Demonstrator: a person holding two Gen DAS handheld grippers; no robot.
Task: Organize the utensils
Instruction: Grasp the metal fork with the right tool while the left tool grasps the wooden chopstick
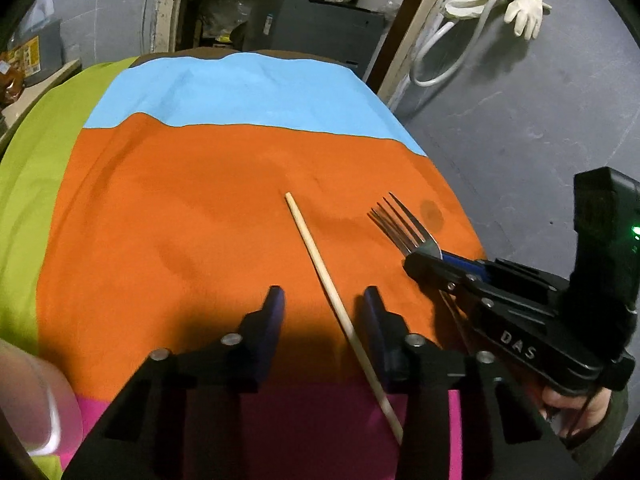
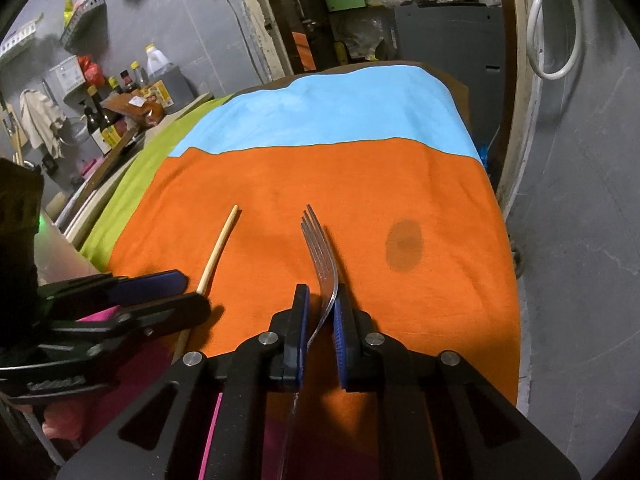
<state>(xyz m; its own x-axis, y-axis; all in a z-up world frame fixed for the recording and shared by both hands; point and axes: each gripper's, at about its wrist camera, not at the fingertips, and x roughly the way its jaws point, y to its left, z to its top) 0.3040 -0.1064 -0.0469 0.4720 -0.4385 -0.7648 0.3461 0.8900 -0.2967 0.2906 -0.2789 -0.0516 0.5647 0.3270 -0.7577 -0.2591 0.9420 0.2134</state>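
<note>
My left gripper [image 1: 324,300] is spread wide over the orange band of the cloth [image 1: 180,200], with the chopstick [image 1: 320,264] lying on the cloth between its fingers, untouched. My right gripper [image 2: 322,304] straddles the fork [image 2: 322,256] near the cloth's right edge; its pads look just beside the neck, but I cannot tell whether they grip. Only the right view shows bottles [image 2: 100,120] off the left edge; only the left shows a glove [image 1: 526,4] on the wall.

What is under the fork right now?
The orange cloth lies under the fork. The right hand-held gripper covers the handle, so what's beneath that is hidden.
</note>
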